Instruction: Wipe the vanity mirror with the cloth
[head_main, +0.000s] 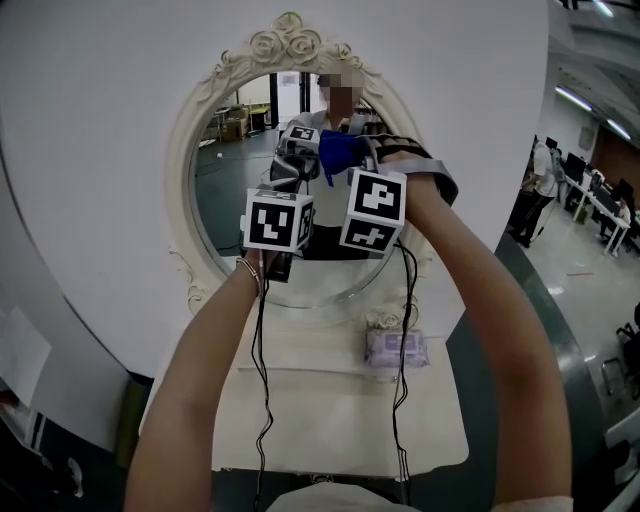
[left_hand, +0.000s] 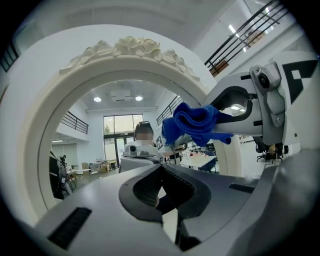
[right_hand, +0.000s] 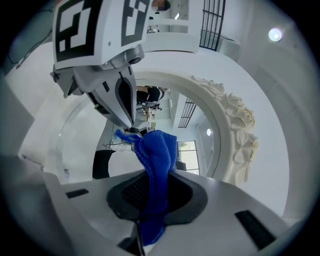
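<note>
Before the upper glass of the mirror (head_main: 222, 205), the right gripper (right_hand: 152, 197) is clamping the blue cloth (right_hand: 157, 150), near the carved white frame (head_main: 184, 150). Just beside it, the left gripper (left_hand: 162, 192) is keeping its jaws closed on nothing, and bare glass is lying open to the left and below.

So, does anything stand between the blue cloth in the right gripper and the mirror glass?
Nothing visible does. The blue cloth, clamped in the right gripper, faces the white-framed oval mirror directly; the shut left gripper sits beside it, not between.

Left arm (head_main: 205, 370) and right arm (head_main: 480, 300) stretch forward, grippers side by side. Left gripper (left_hand: 162, 170) jaws are closed, empty. Right gripper (right_hand: 152, 175) jaws pinch the cloth (right_hand: 156, 150).
</note>
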